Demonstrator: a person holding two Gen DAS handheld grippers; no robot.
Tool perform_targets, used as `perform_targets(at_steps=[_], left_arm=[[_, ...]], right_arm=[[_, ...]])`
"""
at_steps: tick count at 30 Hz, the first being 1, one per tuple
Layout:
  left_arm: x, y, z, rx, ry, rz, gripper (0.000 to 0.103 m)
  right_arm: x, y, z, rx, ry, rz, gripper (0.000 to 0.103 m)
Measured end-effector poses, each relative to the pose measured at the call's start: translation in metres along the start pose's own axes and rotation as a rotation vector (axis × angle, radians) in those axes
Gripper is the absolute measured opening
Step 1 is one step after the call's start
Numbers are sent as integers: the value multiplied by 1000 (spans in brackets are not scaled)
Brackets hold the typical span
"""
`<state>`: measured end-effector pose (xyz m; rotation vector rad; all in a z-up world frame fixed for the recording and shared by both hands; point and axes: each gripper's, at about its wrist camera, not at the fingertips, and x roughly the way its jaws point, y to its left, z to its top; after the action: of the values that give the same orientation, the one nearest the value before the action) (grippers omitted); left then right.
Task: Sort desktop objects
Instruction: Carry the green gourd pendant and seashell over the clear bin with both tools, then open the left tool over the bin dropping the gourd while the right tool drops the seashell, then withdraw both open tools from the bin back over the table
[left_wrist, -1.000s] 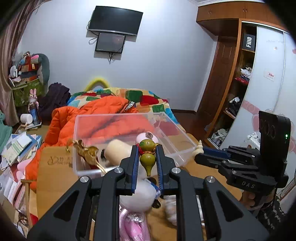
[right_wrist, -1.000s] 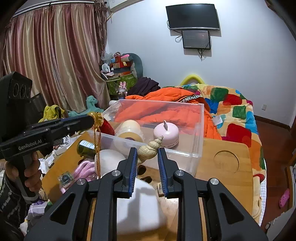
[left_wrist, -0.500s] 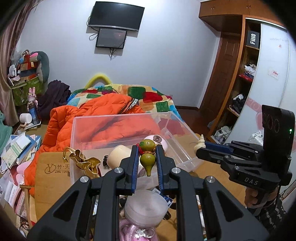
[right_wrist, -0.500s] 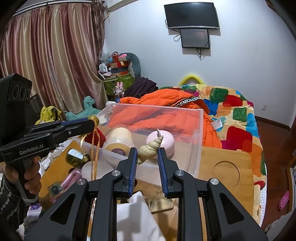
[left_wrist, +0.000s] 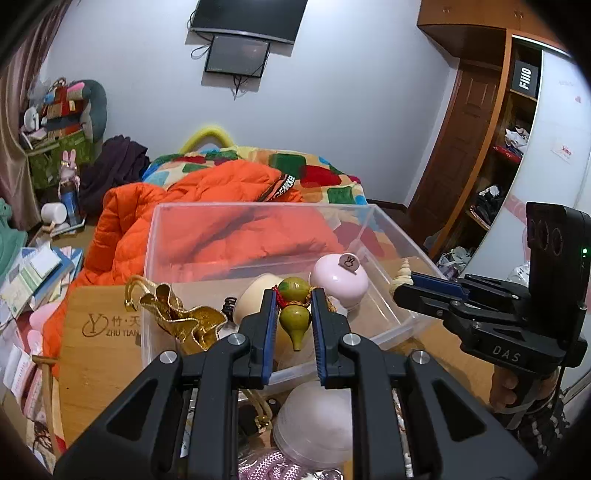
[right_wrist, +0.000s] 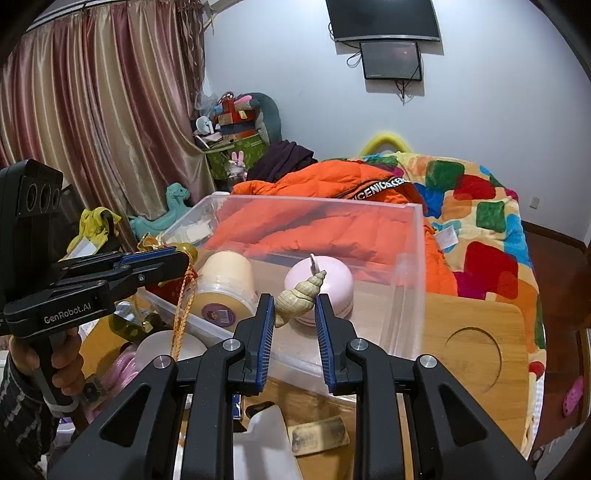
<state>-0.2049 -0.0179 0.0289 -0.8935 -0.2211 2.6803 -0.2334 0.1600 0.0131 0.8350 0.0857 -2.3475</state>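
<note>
Nearest, L wrist view: left gripper (left_wrist: 294, 325) is closed down to a narrow gap w/ the green gourd charm (left_wrist: 294, 314) pinched between the blue pads, long axis upright, pointed tip down, red cord at the waist. A gold tassel (left_wrist: 177, 319) sits draped at the near-left corner of the clear bin (left_wrist: 258, 212); whether it hangs from the gourd or rests on the rim I can't tell.

Key relation: gourd sits just over the bin's near wall, so the open interior lies straight ahead (far) and slightly below. Judgement: a short push forward, then release. Inside, cream tape roll (left_wrist: 255, 295) and pink round case (left_wrist: 340, 280) sit directly behind the gourd, so free floor is mostly far-left.

R wrist view: right gripper (right_wrist: 294, 308) also closed to a narrow gap on the spiral shell (right_wrist: 301, 293), axis tilted, spire up and to the right. It too sits at the near wall, pink case just beyond it; open floor is to the right, toward the bin's right wall.

Both are about equally near the bin, L at its left-centre, R at its right, grippers apart, no crossing needed.

Below, near: white lidded tub (left_wrist: 314, 424) and pink cord (left_wrist: 269, 467) on the wooden desk (right_wrist: 476, 339), not yet sorted.

Risk: the tassel snagging on the bin rim.
</note>
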Motion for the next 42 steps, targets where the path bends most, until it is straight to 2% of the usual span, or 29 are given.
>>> perform_targets(at_steps=[17,23,26,29,34,36,39,42], left_arm=[[-1,4,-3,-24,-3,6,19],[-6,0,-3,-12,-6,13,24],[-11,-1,-2,-13,-12,16,25],[-18,-1,-1,-12,-27,22,34],[-34,-8,-2,15,-54,53,38],[-42,-9,-2,16,-63,51,53],[-55,-13,-4,29,-83,50,56],[-65,-17,-7,43,-93,58,60]], right_arm=[[14,3,2,2,22,-4,21],[9,4,0,0,18,-18,27],[4,5,-2,2,14,-25,37],[-2,7,-2,1,7,-29,42],[-13,11,-8,10,2,-36,45],[-17,11,-10,16,2,-37,48],[-29,13,-13,26,-8,-37,56],[-40,17,-17,26,-19,-39,58]])
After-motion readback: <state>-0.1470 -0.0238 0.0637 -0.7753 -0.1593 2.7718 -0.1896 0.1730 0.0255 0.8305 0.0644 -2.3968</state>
